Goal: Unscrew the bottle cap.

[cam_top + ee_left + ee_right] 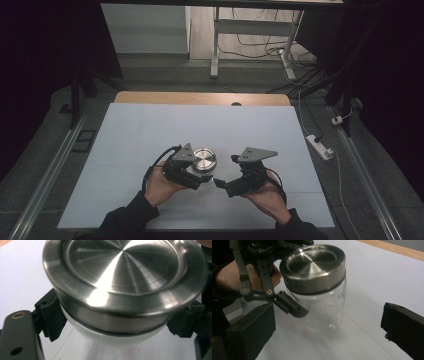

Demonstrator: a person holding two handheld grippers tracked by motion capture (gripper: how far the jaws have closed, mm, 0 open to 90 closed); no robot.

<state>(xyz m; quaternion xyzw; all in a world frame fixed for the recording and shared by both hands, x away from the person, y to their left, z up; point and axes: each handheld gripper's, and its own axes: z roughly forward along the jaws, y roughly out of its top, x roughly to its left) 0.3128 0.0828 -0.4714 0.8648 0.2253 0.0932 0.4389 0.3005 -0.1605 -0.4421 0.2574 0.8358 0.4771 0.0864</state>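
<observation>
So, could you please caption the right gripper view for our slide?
Left gripper clamps a glass jar below its steel lid; right gripper's fingers stand open.

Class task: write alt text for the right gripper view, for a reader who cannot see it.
A clear glass jar with a brushed steel lid stands on a white table, clamped below the lid by the left gripper. The right gripper faces it, open.

Lab-style recording space: white-topped table [150,135] on grey carpet, black curtains at 9 and 3 o'clock, power strip [320,146] at 3, desk frame [250,45] and loose cables at 12
</observation>
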